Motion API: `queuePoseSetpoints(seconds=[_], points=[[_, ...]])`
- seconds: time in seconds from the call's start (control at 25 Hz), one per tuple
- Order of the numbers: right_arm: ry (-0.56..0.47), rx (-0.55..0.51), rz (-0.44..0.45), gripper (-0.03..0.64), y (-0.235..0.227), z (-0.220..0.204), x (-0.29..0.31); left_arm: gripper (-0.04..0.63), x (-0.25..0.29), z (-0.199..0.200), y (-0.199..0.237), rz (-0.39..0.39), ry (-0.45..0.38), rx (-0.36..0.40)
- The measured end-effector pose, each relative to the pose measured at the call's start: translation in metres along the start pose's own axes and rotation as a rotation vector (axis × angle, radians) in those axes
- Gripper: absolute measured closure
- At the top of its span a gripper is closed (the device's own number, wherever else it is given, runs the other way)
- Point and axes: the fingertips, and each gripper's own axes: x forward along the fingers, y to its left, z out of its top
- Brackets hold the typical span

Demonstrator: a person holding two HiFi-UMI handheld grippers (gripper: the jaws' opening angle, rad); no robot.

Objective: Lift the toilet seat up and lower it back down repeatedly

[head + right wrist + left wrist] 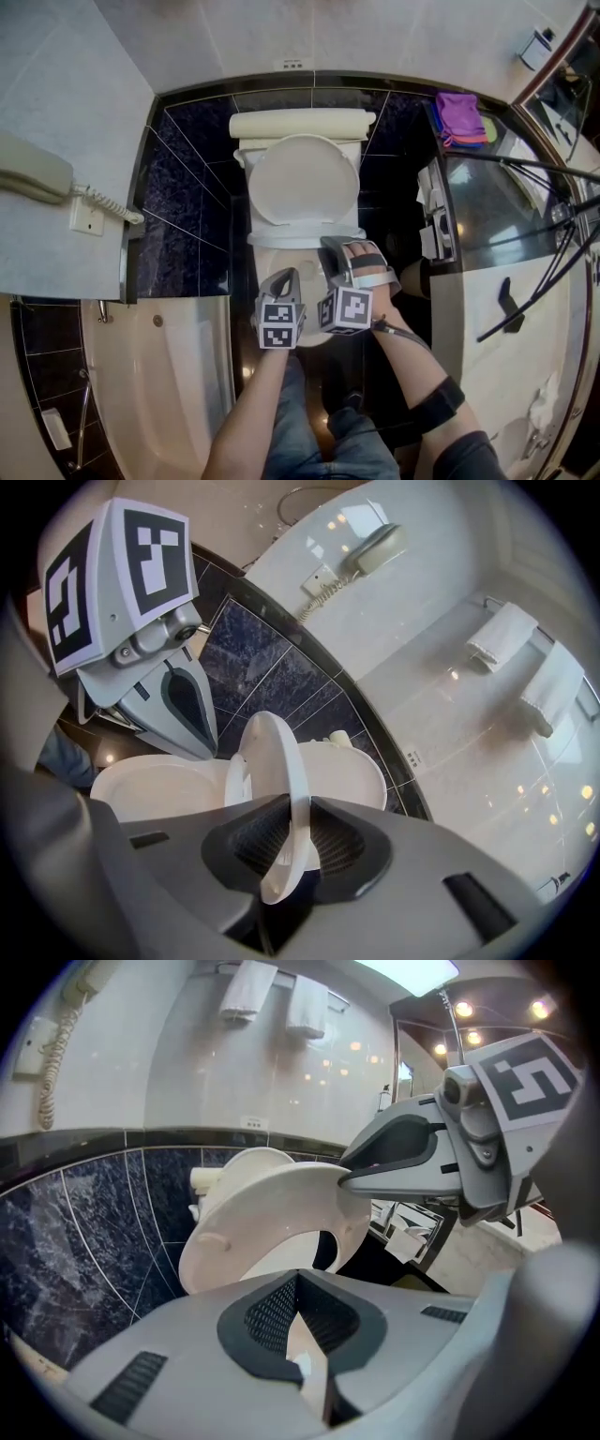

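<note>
Head view: seat [281,238] front behind R claw [336,248].

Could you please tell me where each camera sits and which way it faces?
Head view: on the person's head, looking down at the toilet; arms, legs, left gripper and right gripper show.
Left gripper view: on that gripper, looking along its shut fingers at the raised seat; right gripper shows.
Right gripper view: on that gripper, looking along fingers shut on the seat, toward the phone; left gripper shows.
Shared: both gripper views show the seat.
</note>
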Motion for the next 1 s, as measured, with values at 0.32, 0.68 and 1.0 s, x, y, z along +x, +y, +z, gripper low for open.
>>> queuePoseSetpoints(seconds=[0.32,0.68,1.0], points=[[-0.032,-0.023,0.053,0.510,0.078,-0.008,-0.035,0.604,-0.018,-0.046,-0.014,0.044,0.008,-0.026],[-0.064,-0.030,0.136,0.485,0.190,-0.027,-0.055,0.606,-0.026,-0.126,-0.023,0.105,0.000,-0.067],[-0.087,-0.045,0.159,0.479,0.246,-0.043,-0.062,0.606,-0.023,-0.187,-0.033,0.099,0.028,-0.067]])
